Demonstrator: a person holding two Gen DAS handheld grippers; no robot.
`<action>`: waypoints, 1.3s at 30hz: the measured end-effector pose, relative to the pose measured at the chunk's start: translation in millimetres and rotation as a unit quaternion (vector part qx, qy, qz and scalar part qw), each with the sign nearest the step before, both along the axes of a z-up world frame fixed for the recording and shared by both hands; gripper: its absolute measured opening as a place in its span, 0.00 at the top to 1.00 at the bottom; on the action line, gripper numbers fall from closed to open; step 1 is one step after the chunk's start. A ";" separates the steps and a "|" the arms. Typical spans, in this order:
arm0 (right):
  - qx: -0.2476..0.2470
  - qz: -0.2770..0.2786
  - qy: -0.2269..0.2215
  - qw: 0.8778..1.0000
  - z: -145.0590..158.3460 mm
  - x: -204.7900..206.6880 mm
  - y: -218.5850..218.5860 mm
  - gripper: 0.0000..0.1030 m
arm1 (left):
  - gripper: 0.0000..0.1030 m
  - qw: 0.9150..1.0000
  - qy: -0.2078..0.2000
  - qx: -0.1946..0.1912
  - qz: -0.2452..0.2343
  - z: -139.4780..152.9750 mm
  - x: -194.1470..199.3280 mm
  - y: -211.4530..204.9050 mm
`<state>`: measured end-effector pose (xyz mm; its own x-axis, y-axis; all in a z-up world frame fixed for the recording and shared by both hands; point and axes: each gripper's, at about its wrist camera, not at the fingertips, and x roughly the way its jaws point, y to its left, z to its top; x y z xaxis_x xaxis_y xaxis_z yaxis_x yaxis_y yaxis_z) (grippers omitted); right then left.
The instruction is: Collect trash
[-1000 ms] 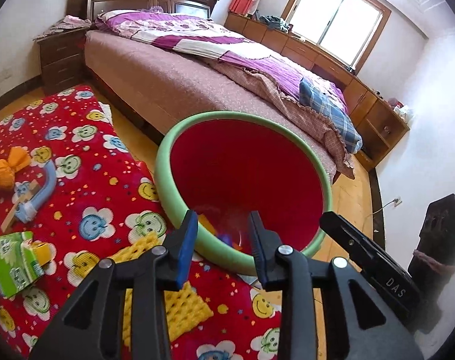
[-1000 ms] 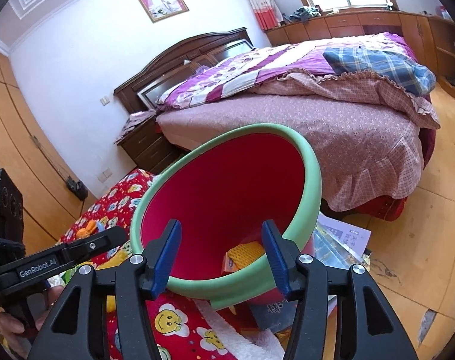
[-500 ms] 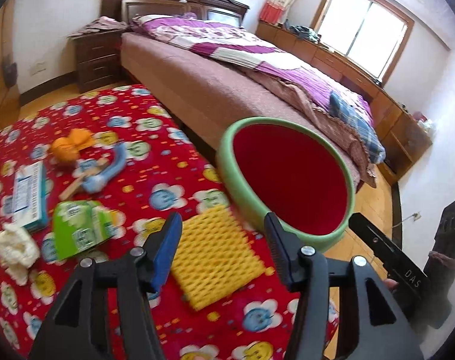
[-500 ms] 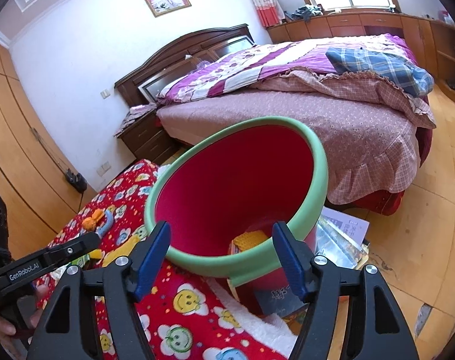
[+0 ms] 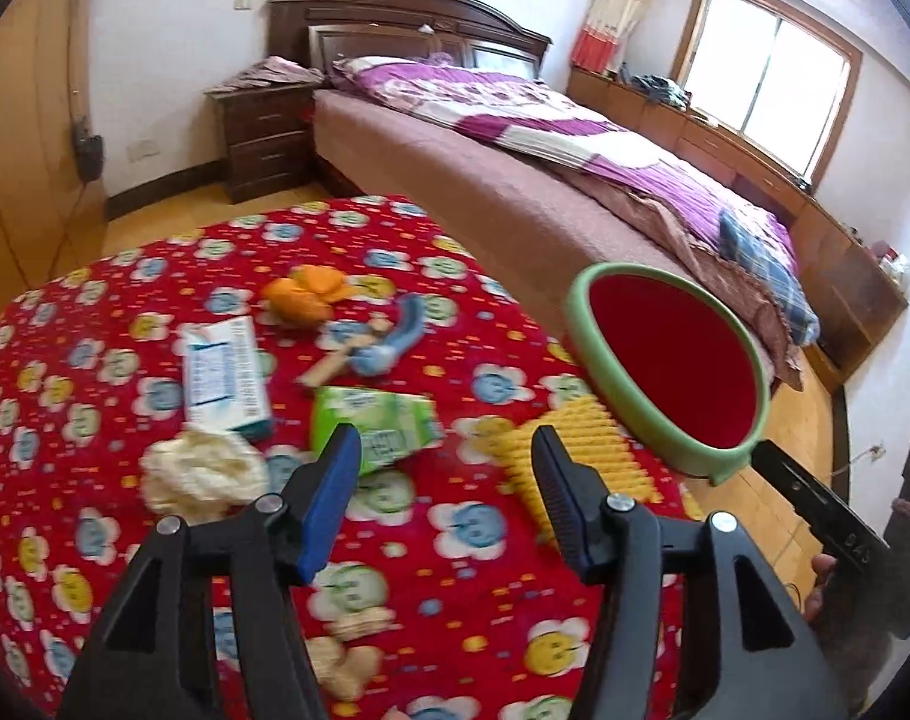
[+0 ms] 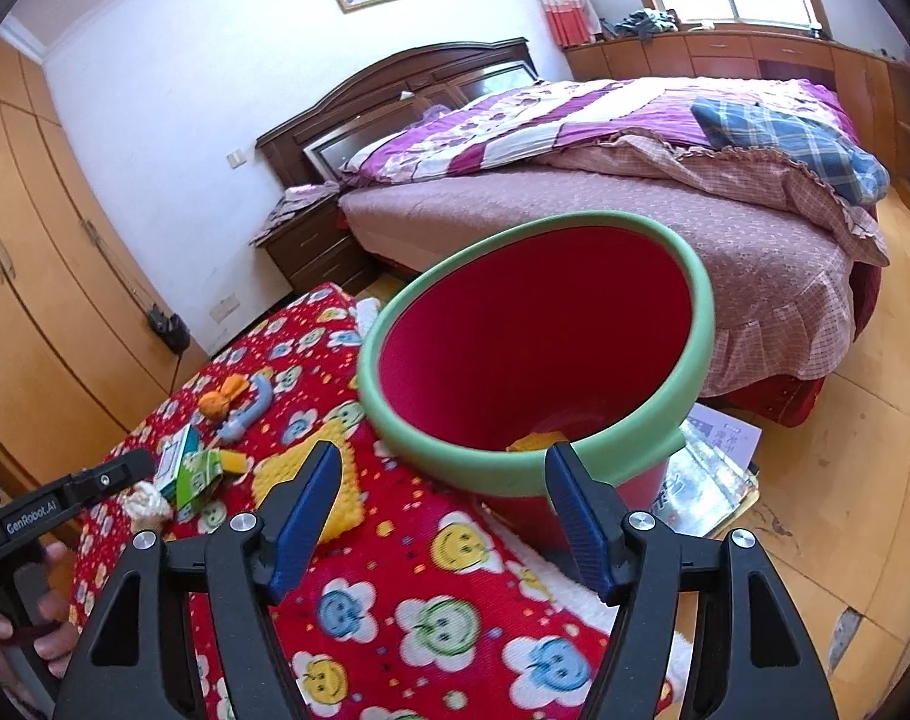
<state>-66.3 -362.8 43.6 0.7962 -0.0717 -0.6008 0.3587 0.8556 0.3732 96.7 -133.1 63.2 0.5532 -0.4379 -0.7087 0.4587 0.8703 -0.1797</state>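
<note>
The left gripper (image 5: 446, 483) has its blue ridged jaws apart, with nothing between them. Just past its left jaw lies a flat green paper carton (image 5: 374, 423), and left of that a soft, fluffy white wad (image 5: 200, 471). Past its right jaw sits a bumpy yellow square sponge (image 5: 565, 450). All lie on a red cloth with smiley flowers (image 5: 125, 312). The right gripper (image 6: 440, 495) is spread wide and empty too. Right ahead of it leans the round red plastic bin with a smooth green rim (image 6: 532, 354).
</note>
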 end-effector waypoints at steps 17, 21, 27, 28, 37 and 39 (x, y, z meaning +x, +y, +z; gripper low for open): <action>-0.016 0.037 0.033 0.999 -7.4 15.7 46.3 0.30 | 0.34 0.996 -0.027 0.060 0.063 -19.8 41.0 77.0; -0.015 0.045 0.044 0.998 -12.8 22.4 53.6 0.30 | 0.34 0.996 -0.006 0.056 0.069 -35.3 49.2 85.0; -0.018 0.053 0.055 0.997 -17.8 30.9 61.1 0.30 | 0.34 0.995 0.028 0.036 0.084 -56.7 58.2 92.7; -0.018 0.054 0.057 0.997 -19.0 32.3 61.7 0.30 | 0.34 0.995 0.033 0.030 0.084 -58.9 58.8 93.4; -0.029 0.067 0.074 0.995 -28.0 53.8 71.1 0.30 | 0.34 0.996 0.062 0.003 0.057 -70.5 58.8 82.7; -0.031 0.070 0.077 0.994 -29.8 58.9 73.8 0.30 | 0.34 0.997 0.061 0.006 0.055 -71.1 57.9 79.5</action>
<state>-7.4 -289.0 13.8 0.7001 -0.0072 -0.7140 0.2824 0.9212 0.2677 154.6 -53.6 -7.9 0.5065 -0.3709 -0.7784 0.3361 0.9163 -0.2179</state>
